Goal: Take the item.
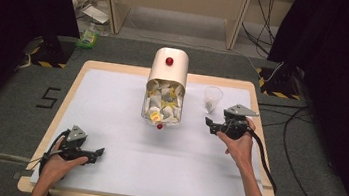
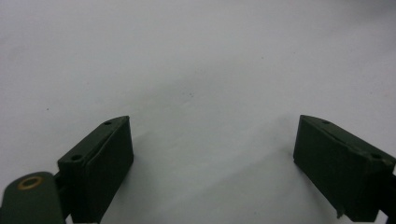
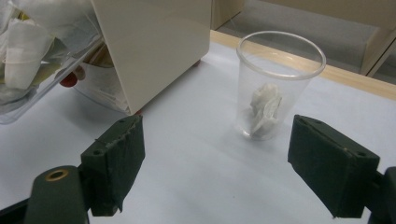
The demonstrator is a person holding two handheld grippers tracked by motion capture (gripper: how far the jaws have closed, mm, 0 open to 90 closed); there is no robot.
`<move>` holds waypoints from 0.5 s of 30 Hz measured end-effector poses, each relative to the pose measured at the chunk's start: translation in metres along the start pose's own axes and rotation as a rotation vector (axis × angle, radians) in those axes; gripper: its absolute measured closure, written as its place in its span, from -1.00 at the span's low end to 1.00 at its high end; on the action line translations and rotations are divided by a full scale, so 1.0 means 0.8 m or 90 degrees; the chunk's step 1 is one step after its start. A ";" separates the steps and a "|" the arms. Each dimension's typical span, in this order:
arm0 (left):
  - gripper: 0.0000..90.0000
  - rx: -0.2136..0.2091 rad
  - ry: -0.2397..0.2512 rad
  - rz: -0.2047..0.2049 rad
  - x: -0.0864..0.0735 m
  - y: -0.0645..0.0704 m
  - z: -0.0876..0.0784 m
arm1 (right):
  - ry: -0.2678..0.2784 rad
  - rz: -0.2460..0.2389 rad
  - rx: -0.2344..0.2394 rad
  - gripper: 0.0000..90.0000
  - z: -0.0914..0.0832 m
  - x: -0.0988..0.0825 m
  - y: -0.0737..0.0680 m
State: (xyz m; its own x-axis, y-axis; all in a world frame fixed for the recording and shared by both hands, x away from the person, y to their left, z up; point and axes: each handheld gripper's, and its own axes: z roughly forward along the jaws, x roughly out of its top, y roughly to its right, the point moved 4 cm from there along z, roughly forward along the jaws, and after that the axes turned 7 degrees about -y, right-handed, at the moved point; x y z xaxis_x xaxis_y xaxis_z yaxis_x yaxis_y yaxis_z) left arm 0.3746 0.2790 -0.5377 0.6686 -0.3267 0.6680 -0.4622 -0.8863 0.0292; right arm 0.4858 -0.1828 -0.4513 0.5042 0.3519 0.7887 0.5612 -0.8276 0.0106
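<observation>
with its jaws spread wide and empty, the right tool faces the clear plastic cup, which stands on the bench just beside the cream dispenser box and holds one tea bag. the left tool, also wide open and empty, waits near the bench's front edge. likely between bags; next, reach into the dispenser's tray.

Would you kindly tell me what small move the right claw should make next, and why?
Probably ease the right claw forward around the clear plastic cup. Its jaws stand open with nothing between them, the cup stands upright just ahead with one tea bag inside, and the tea bag dispenser lies beside it.
</observation>
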 end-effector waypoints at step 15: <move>-0.75 0.000 0.000 0.000 0.000 0.000 0.000 | -0.029 -0.005 0.000 -0.56 0.003 -0.034 -0.008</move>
State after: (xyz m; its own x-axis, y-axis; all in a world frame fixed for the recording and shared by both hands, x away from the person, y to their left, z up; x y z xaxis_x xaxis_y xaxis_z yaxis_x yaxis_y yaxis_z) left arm 0.3746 0.2789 -0.5377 0.6687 -0.3261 0.6682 -0.4618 -0.8865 0.0295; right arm 0.4699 -0.1861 -0.4745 0.5290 0.3780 0.7598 0.5648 -0.8250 0.0172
